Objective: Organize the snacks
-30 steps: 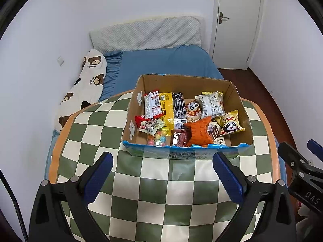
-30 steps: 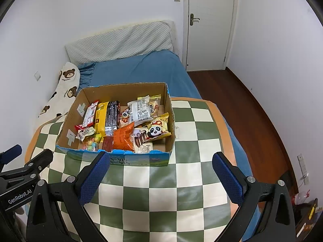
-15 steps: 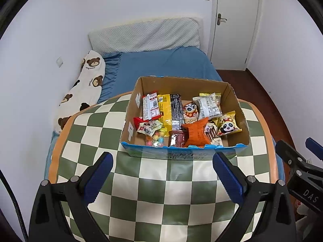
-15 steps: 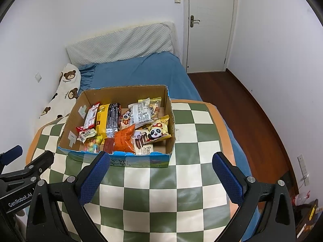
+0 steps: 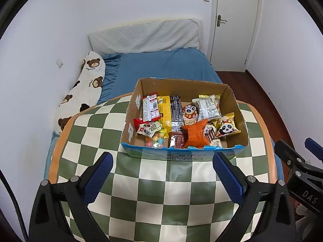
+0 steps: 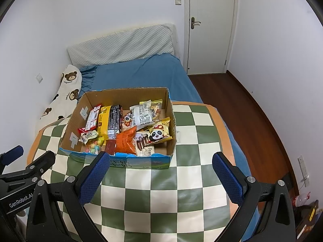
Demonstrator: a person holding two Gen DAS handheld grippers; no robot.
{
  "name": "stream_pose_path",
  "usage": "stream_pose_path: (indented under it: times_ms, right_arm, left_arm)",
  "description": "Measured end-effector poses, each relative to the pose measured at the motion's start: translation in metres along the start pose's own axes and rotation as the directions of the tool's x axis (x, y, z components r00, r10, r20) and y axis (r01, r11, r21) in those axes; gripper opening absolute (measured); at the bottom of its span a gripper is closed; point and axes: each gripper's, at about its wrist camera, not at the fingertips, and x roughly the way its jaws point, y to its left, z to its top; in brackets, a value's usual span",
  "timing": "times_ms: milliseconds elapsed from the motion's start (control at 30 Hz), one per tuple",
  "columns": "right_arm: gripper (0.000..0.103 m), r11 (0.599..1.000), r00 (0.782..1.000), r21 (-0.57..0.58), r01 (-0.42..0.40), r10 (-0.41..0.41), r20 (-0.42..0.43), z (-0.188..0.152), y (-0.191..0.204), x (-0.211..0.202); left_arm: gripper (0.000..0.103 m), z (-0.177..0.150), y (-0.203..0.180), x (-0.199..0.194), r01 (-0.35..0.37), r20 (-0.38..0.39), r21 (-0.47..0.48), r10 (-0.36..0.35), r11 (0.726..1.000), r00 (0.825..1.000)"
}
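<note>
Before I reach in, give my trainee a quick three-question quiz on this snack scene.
1. True or false: the brown cardboard box sits on the green-and-cream checkered table.
2. What state are the left gripper and right gripper in: A both open, B both shut?
3. Which animal is printed on the yellow packet at the box's right end?

Key: 1 true; 2 A; 3 panda.

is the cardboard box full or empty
Mostly full: the cardboard box is open-topped, and snack packets cover most of its floor, with bare cardboard in the near right corner.
</note>
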Motion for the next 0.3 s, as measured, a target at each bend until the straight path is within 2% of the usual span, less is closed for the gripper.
stream_pose_path:
  times_ms: [300]
  right_arm:
    - [0.103, 1.0, 1.0, 0.0, -0.001, 0.001, -0.001, 0.0004, -0.0006, -0.0004]
  left_arm:
    - [0.101, 0.0016, 0.0021, -0.0014, 0.001, 0.003, -0.008, -0.001, 1.0, 1.0]
